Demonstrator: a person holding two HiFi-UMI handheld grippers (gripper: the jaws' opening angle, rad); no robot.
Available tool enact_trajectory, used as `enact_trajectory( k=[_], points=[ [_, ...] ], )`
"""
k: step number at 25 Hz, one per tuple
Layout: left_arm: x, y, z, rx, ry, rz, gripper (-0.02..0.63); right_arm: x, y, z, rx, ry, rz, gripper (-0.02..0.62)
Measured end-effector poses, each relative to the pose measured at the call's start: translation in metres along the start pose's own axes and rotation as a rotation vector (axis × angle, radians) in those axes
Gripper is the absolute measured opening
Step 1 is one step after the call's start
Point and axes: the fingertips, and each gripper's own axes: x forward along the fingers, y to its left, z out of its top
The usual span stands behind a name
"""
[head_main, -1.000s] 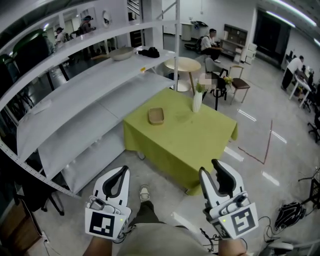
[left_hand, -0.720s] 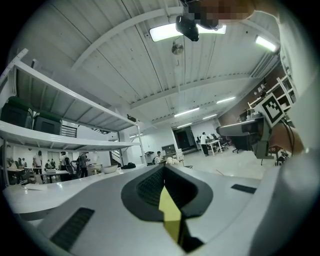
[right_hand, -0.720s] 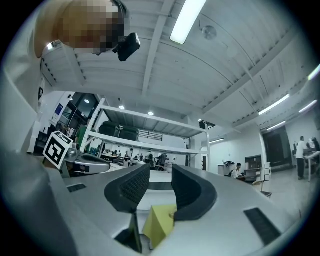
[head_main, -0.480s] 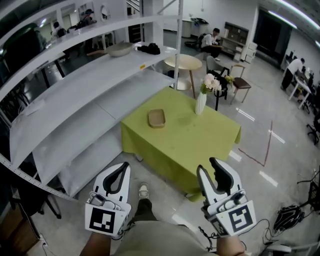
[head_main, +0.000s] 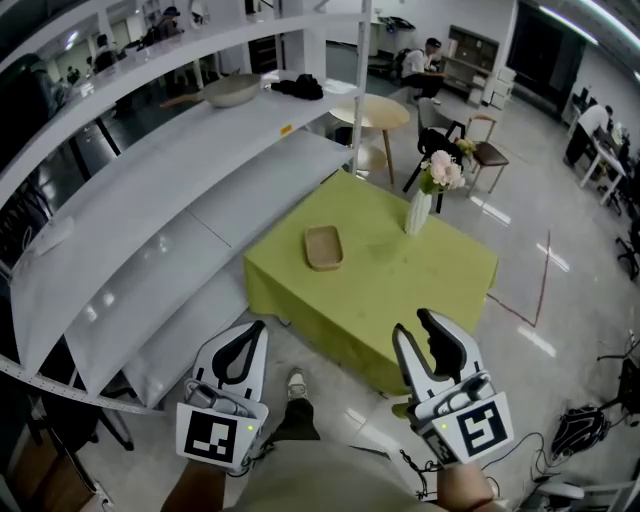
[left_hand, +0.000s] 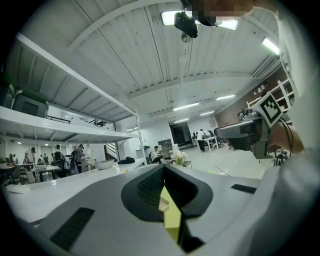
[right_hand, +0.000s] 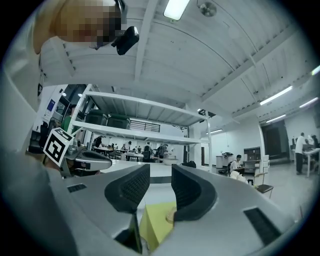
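Both grippers are held low in front of me, above the floor and short of a table with a yellow-green cloth (head_main: 400, 290). My left gripper (head_main: 255, 328) has its jaws together with nothing in them; its view shows the dark pads (left_hand: 150, 186) meeting. My right gripper (head_main: 414, 325) is open, with a clear gap between its pads (right_hand: 131, 186) and nothing in it. On the table lie a shallow wooden tray (head_main: 323, 247) and a white vase (head_main: 418, 212) of pale flowers. Neither gripper touches anything.
Long white shelves (head_main: 150, 200) run along the left, with a bowl (head_main: 230, 90) and a dark bundle (head_main: 298, 87) on the upper one. A round table (head_main: 372, 110) and a chair (head_main: 485, 150) stand behind the green table. People sit and stand at the far walls. Cables lie at lower right.
The table, tray and vase have drawn nearer and lower in the head view as I step forward. Both grippers keep their places and their jaw states.
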Motion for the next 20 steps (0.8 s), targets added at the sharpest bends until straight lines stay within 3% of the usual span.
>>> enact_trajectory(
  k=[12, 20],
  points=[
    [0.126, 0.098, -0.008, -0.017, 0.039, -0.124, 0.008, 0.153, -0.043, -0.010, 0.009, 0.087, -0.061, 0.141],
    [0.192, 0.174, -0.020, -0.026, 0.033, -0.143, 0.008, 0.250, -0.059, -0.019, 0.001, 0.102, -0.077, 0.141]
  ],
)
